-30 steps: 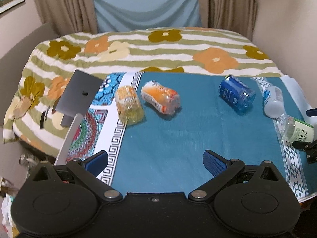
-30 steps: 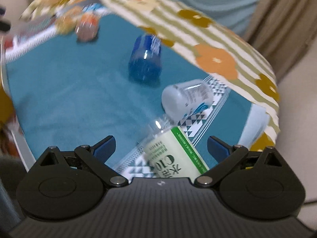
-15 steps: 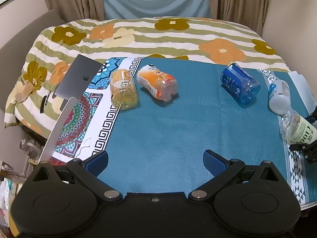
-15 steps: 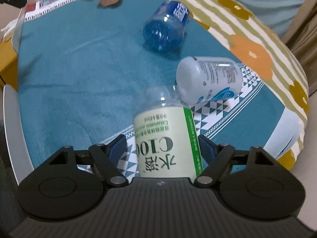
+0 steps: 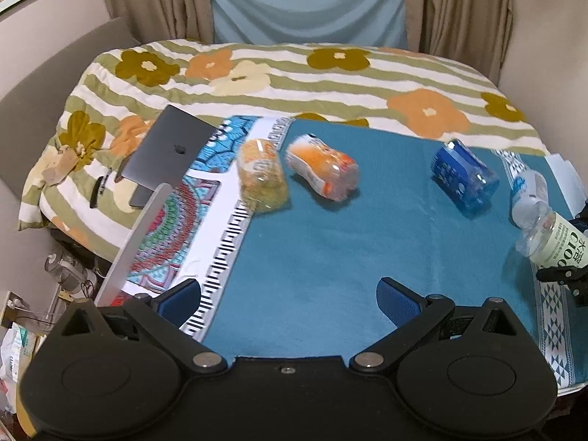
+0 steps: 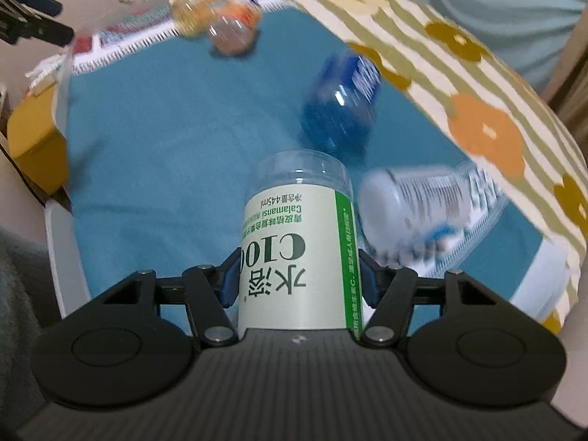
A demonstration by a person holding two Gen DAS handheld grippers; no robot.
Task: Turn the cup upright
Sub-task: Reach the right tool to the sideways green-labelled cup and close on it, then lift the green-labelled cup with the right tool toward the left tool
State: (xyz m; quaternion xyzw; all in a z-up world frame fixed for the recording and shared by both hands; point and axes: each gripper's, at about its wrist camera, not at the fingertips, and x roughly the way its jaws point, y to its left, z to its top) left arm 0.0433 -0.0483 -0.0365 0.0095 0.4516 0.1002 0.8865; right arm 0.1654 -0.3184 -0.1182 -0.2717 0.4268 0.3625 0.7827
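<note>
One cup [image 6: 299,246], green-labelled, is clamped by the right gripper [image 6: 297,279], probably lifted for rotation upright; left gripper [image 5: 288,296] idles, jaws spread.

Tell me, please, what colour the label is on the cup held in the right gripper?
Pale green label with a green stripe and dark lettering; the right wrist view shows it best.
</note>
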